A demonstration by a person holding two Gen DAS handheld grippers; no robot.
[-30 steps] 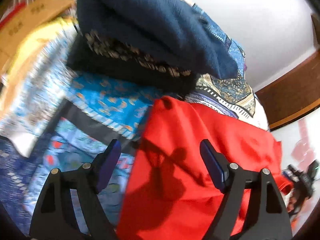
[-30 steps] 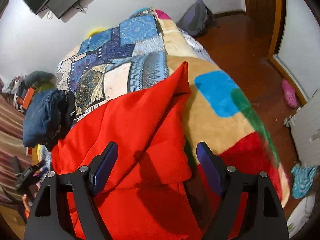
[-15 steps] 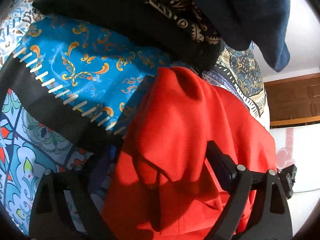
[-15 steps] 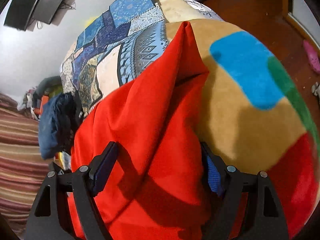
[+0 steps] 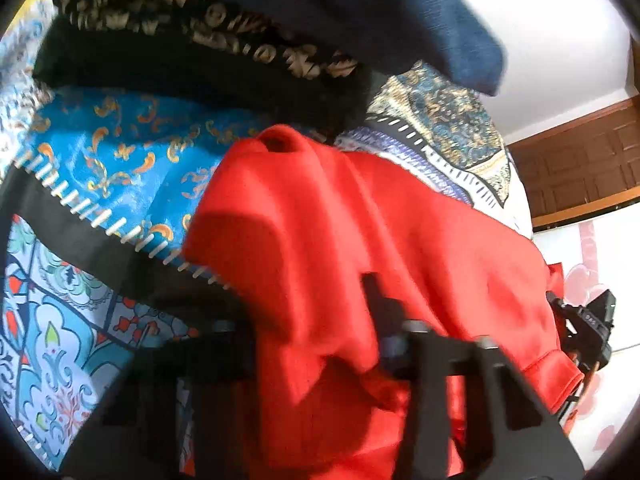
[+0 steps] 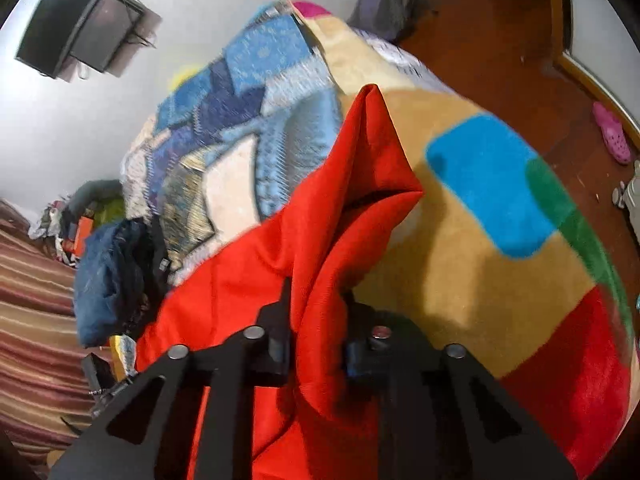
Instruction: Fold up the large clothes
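Observation:
A large red garment (image 5: 360, 248) lies on a bed with a patchwork cover. My left gripper (image 5: 312, 344) is shut on a bunched edge of it; the cloth drapes over and hides most of the fingers. In the right wrist view the same red garment (image 6: 320, 220) rises in a peaked fold. My right gripper (image 6: 316, 320) is shut on that fold, with the cloth pinched between the two pads and lifted off the blanket.
A pile of dark blue and black patterned clothes (image 5: 280, 28) sits just beyond the red garment, also seen in the right wrist view (image 6: 116, 264). The blanket (image 6: 480, 240) has tan, blue, green and red patches. A wooden floor and a pink shoe (image 6: 612, 132) lie beyond the bed edge.
Both grippers came down onto the red garment and closed on it. The right one has pulled its fold up into a peak.

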